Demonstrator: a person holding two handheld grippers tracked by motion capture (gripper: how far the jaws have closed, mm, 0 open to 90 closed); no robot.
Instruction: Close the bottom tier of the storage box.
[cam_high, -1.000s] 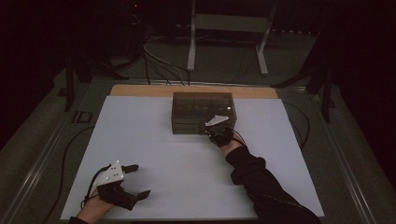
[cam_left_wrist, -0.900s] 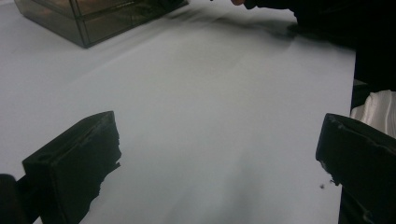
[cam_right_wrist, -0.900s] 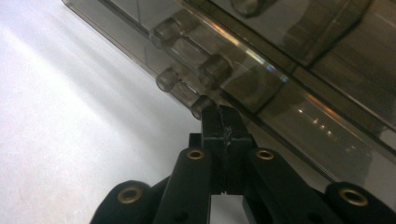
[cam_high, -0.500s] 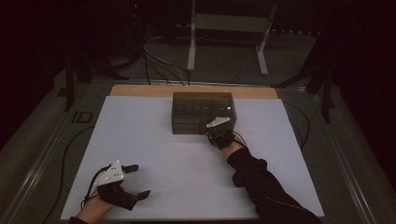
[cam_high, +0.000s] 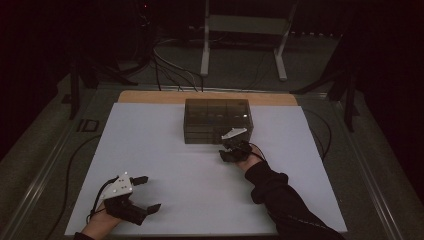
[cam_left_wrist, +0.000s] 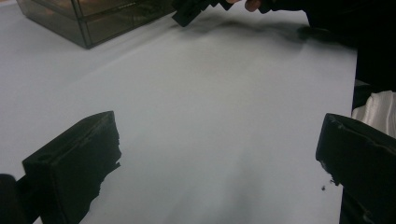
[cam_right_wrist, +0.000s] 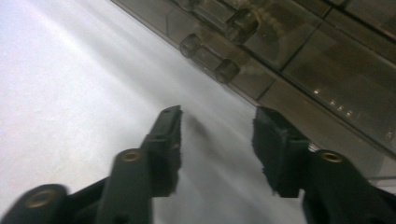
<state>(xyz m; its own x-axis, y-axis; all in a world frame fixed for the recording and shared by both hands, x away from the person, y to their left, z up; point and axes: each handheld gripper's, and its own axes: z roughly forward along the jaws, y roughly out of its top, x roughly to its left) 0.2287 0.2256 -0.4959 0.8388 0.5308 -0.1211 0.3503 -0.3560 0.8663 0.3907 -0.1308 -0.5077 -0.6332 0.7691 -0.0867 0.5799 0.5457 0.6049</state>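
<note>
The drawer box (cam_high: 217, 120) sits at the desk's (cam_high: 165, 165) far middle. The right hand-held gripper (cam_high: 231, 150), just at its front, has just been opening, half-wide and empty, probably lined up for a drawer knob (cam_right_wrist: 227, 71). The left hand-held gripper (cam_high: 147, 192) rests wide open near the front edge, out of the way.

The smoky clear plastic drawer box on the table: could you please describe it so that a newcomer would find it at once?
Start from the white table sheet that covers the wooden table. Near its far edge, about midway across, stands the smoky clear plastic drawer box, just beyond the open right gripper. It is the one see-through, box-shaped thing there, with stacked drawers and small round knobs on its front.
</note>
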